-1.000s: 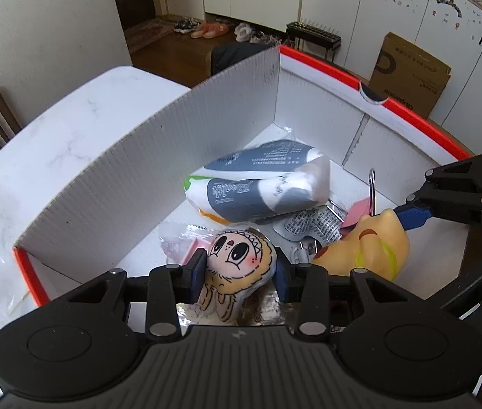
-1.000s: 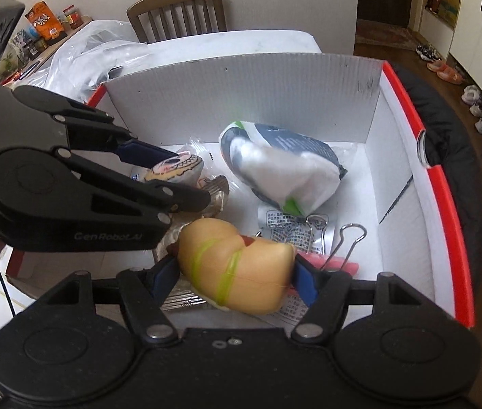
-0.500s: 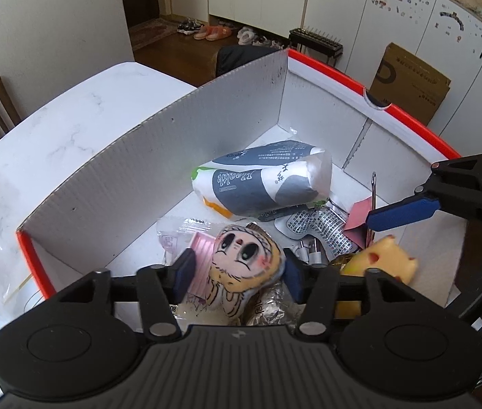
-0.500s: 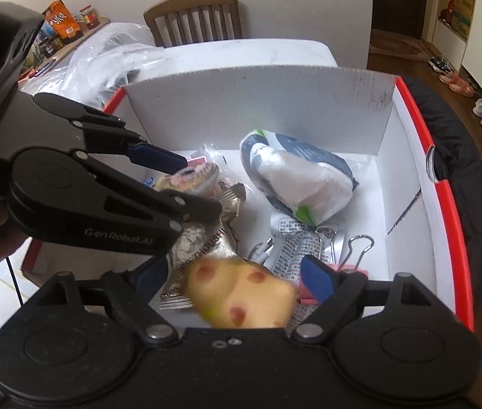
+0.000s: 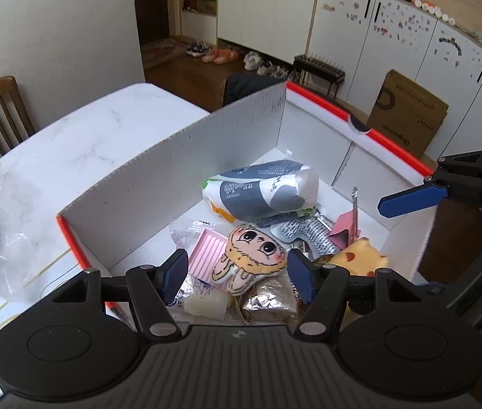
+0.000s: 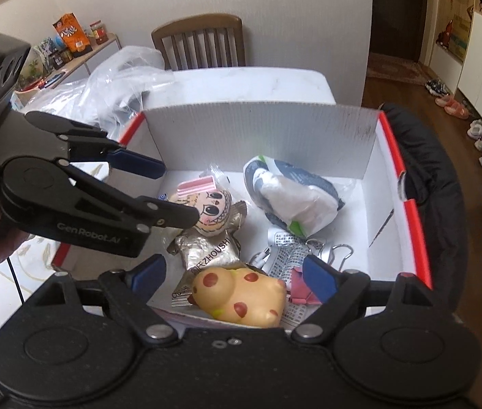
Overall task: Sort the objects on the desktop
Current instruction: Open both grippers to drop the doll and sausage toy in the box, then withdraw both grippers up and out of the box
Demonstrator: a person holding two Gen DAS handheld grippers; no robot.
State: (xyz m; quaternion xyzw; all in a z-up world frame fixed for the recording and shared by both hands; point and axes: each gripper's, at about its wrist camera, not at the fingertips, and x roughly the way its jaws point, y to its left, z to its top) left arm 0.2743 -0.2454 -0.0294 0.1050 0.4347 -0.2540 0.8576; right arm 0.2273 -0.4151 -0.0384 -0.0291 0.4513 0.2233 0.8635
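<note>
Both grippers are shown above a white box [image 6: 261, 136] with red rims, standing on a marble table [image 5: 80, 150]. The left gripper [image 5: 234, 274] is spread wide and holds nothing; a doll [image 5: 251, 255] lies between and below its blue pads, on top of a pink card [image 5: 206, 250] and a foil packet [image 5: 268, 301]. The right gripper [image 6: 230, 274] is likewise wide open and empty; a yellow spotted toy [image 6: 241, 294] lies in the box just beneath it, beside a binder clip [image 6: 338, 255], a blister pack [image 6: 286, 250] and a grey-white pouch [image 6: 295, 201]. The placing step is judged complete for both items. For a clean finish, each gripper is best lifted straight up with its jaws kept apart, so that no pad catches the soft doll or the toy, and so that the two grippers, which are close together, are not knocked. The clear bags [image 6: 118, 78] beyond the box are then to be searched for further objects.
</note>
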